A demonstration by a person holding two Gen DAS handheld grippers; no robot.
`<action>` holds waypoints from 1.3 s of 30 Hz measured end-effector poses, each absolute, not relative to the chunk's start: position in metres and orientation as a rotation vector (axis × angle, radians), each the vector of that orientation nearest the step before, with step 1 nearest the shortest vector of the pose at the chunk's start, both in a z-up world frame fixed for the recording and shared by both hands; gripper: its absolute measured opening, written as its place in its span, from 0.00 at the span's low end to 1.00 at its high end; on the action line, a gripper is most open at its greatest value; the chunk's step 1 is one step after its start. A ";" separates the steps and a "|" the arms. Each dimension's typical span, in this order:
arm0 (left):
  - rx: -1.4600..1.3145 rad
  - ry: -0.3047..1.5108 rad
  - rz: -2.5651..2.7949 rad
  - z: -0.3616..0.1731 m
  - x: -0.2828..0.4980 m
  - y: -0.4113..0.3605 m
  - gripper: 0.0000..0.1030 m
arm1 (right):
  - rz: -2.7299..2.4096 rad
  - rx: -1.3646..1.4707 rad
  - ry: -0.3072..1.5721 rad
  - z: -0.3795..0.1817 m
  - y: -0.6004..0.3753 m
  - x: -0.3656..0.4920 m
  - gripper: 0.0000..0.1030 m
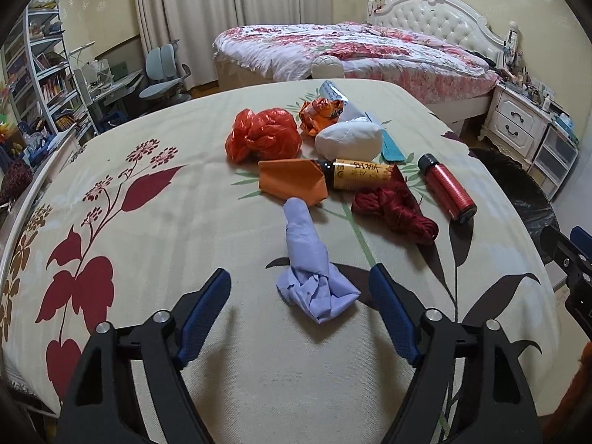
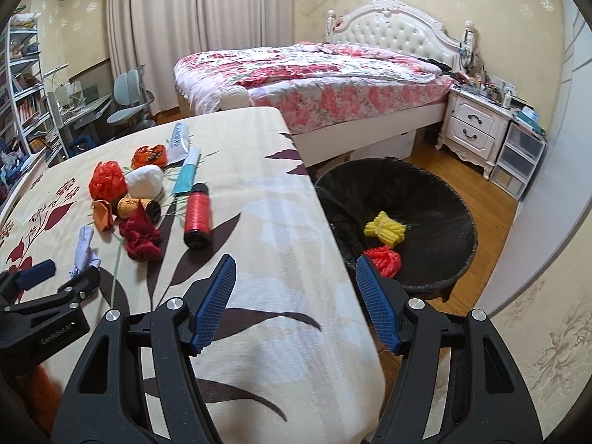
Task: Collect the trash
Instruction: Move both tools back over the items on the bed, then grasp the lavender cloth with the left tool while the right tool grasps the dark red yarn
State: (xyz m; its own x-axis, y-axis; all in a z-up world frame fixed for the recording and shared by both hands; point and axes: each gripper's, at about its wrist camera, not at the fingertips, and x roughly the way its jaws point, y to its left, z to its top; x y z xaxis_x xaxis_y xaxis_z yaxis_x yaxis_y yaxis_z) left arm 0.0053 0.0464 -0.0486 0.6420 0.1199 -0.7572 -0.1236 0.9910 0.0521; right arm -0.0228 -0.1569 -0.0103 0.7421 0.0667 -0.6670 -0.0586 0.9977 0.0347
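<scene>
My left gripper (image 1: 299,285) is open, its blue pads on either side of a crumpled pale purple tissue (image 1: 312,270) on the floral tablecloth (image 1: 166,251). Beyond it lie an orange paper (image 1: 292,181), a red plastic bag (image 1: 262,135), a white wad (image 1: 349,140), a yellow-labelled bottle (image 1: 355,175), dark red thread (image 1: 392,209) and a red bottle (image 1: 446,190). My right gripper (image 2: 296,277) is open and empty over the table's right edge, beside a black-lined bin (image 2: 436,192) holding yellow foam net (image 2: 384,227) and red foam net (image 2: 384,261).
An orange wrapper (image 1: 320,113), a tube (image 1: 333,92) and a teal strip (image 1: 392,148) lie at the far side of the pile. A bed (image 2: 314,70), nightstand (image 2: 477,125) and plastic drawers (image 2: 518,159) stand behind. Shelves and a desk chair (image 1: 166,74) are at the left.
</scene>
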 end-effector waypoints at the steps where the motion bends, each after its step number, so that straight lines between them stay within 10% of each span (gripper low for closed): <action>1: -0.008 0.873 0.133 -0.051 0.006 0.047 0.64 | 0.074 0.010 0.733 -0.011 -0.153 -0.023 0.64; 6: -0.005 0.876 0.109 -0.053 0.004 0.047 0.43 | 0.105 0.002 0.737 -0.011 -0.142 -0.022 0.64; 25: -0.042 0.824 0.210 -0.038 0.006 0.109 0.41 | 0.297 -0.059 0.763 -0.008 -0.065 -0.001 0.64; 39: -0.061 0.828 0.243 -0.040 0.010 0.139 0.41 | 0.332 -0.140 0.850 -0.030 -0.033 0.015 0.30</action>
